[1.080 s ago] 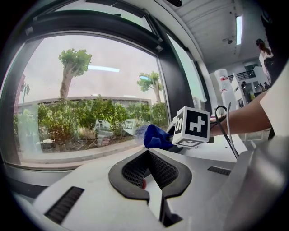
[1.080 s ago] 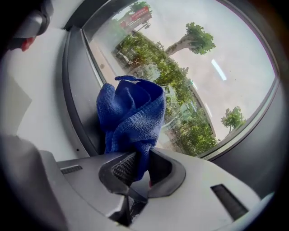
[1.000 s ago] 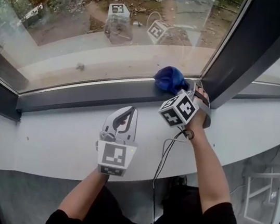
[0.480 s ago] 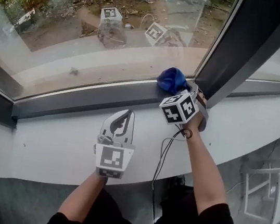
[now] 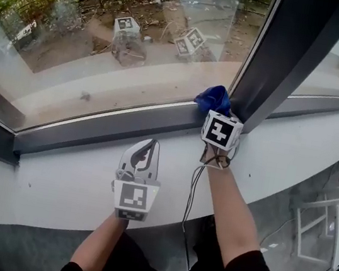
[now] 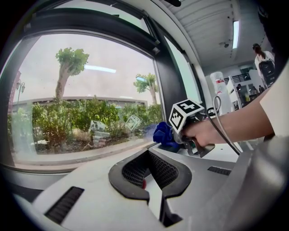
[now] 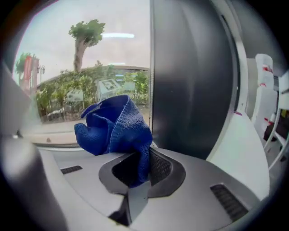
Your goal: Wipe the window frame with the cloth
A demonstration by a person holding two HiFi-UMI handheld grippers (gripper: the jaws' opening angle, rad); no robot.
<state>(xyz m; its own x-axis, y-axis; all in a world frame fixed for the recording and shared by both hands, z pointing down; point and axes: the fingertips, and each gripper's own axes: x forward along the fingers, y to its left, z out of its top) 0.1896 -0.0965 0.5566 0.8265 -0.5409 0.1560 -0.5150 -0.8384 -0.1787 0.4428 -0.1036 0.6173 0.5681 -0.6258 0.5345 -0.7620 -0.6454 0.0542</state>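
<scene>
White and broad, the curved windowsill (image 5: 55,174) carries the left hand-held gripper (image 5: 143,154). It rests there close to the person, jaws together with nothing between them, and takes no part in the wiping for now. Just beyond it, the right hand-held gripper (image 7: 135,178) reaches to the back of the sill, its jaws clamped on a fold of the crumpled blue woven cloth (image 5: 212,98). The bulk of the cloth sticks out ahead of the jaws. It appears to press into the corner where the dark grey bottom rail (image 5: 114,124) of the window frame meets the dark grey upright post (image 5: 284,54).

I judge the wiping step itself to be in hand, with the cloth at the right-hand end of this pane's rail. The next move, as I see it, calls for a firm grip and even pressure while the cloth is drawn along the rail or up the post, so the fabric rubs the metal and does not slip from the jaws. Beyond the glass (image 5: 108,39) lie bare ground and shrubs.
</scene>
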